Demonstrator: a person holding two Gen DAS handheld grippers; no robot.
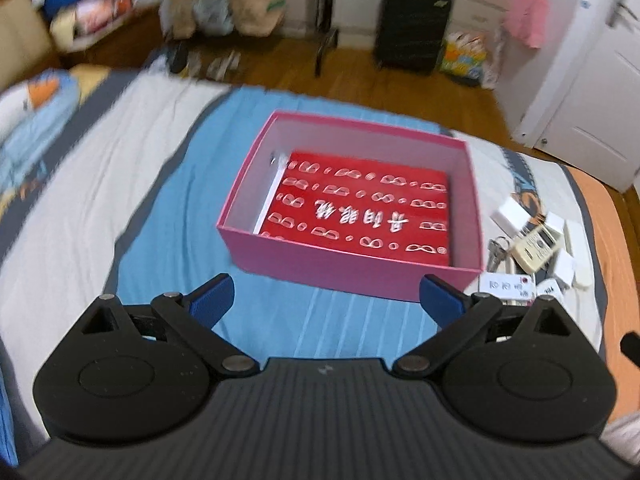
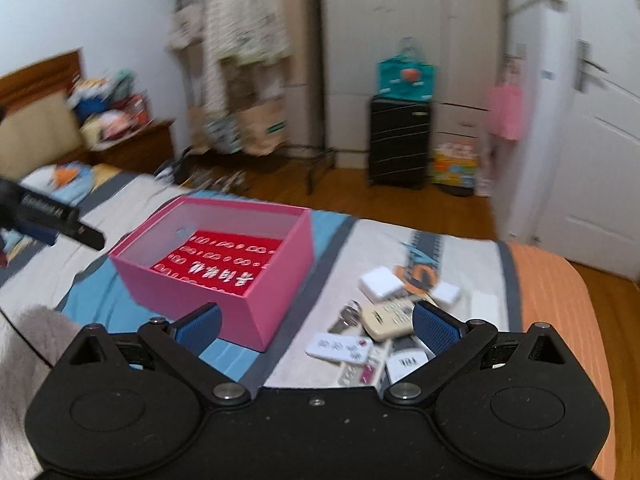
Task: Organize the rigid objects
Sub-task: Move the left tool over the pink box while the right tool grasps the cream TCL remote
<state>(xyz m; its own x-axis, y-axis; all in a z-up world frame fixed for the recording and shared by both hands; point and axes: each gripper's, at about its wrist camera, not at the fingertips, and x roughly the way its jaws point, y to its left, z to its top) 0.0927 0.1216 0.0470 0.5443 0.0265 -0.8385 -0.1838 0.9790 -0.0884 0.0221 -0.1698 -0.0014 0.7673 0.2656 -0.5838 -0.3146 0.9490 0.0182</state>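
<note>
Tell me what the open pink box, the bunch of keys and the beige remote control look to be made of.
Open pink box: likely matte cardboard, given its thin, flat walls and pale lining. Bunch of keys: metal, silvery with a dull shine. Beige remote control: probably hard plastic, smooth and moulded, though blur limits certainty.

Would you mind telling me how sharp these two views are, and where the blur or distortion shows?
Left wrist view: the pink box and the remote are smeared, while the left gripper is crisp. Right wrist view: the suitcase and hanging clothes are blurred, the door bows from fisheye, and the right gripper stays sharp.
</note>
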